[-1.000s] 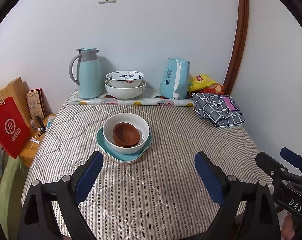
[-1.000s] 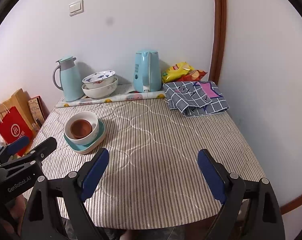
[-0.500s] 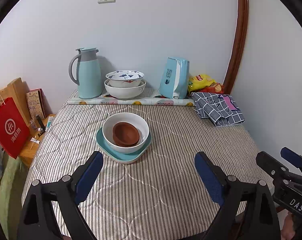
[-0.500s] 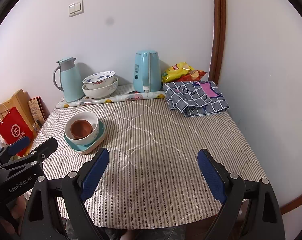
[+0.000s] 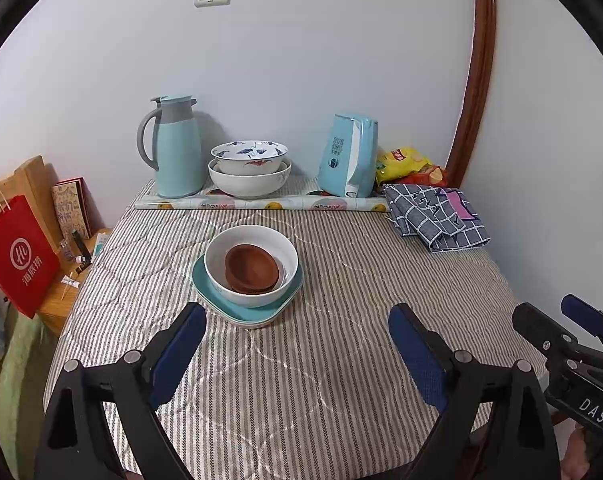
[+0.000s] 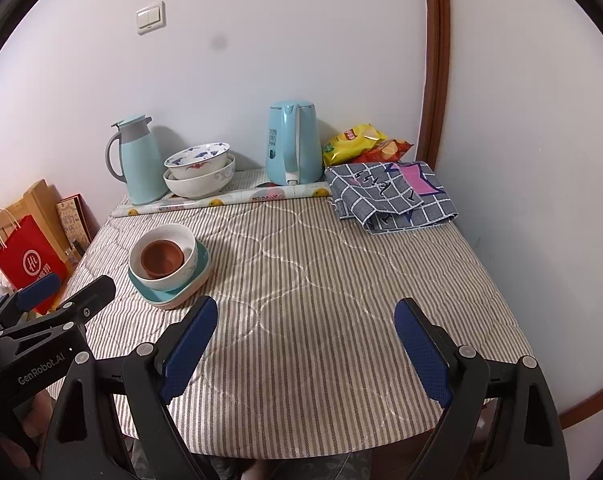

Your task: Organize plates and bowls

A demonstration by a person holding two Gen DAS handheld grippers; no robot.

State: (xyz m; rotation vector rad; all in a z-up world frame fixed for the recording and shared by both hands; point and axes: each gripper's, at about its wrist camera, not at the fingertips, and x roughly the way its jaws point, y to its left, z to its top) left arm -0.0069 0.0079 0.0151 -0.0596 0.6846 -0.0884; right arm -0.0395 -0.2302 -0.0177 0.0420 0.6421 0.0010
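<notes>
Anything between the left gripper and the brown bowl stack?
Nothing visible. Only bare striped tablecloth lies between the open left gripper and the teal plate holding the white bowl, with the brown bowl nested inside.

Clutter along the desk's far edge
Thermos jug [image 5: 177, 148] far left, kettle [image 5: 349, 156] mid, snack bags [image 5: 405, 164] and folded checked cloth [image 5: 437, 216] at the far right corner.

Both wrist cameras look down over the same table [image 5: 341, 360], side by side.

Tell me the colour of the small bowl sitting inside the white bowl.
Reddish brown. The small bowl shows best in the left wrist view, nested in the white bowl.
</notes>
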